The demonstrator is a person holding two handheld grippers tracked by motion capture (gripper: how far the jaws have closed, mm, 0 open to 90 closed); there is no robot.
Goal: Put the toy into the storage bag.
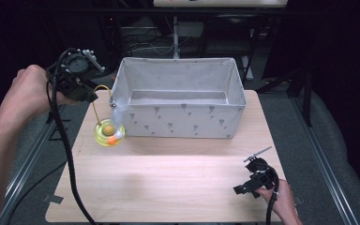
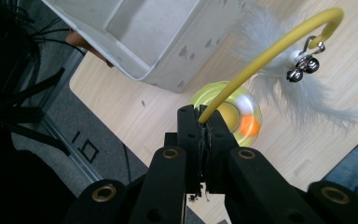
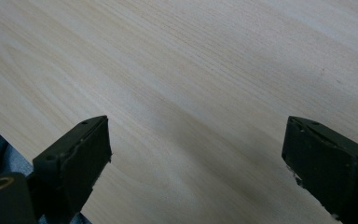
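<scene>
Right hand-held gripper [image 1: 249, 180] wide open, holding nothing, low over bare tabletop [image 1: 168, 187]. Left hand-held gripper [image 2: 202, 122] clamped on yellow wand [image 2: 261, 56]. Fabric bin [image 1: 178, 96] visibly empty inside.

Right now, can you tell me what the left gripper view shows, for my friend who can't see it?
The left gripper pinches a yellow curved stalk of a cat toy, its feather and bells dangling over a round yellow base. A grey fabric box stands behind on the wooden table.

High view looks down over the table [image 1: 168, 183]; both gripper views face it closely.
</scene>
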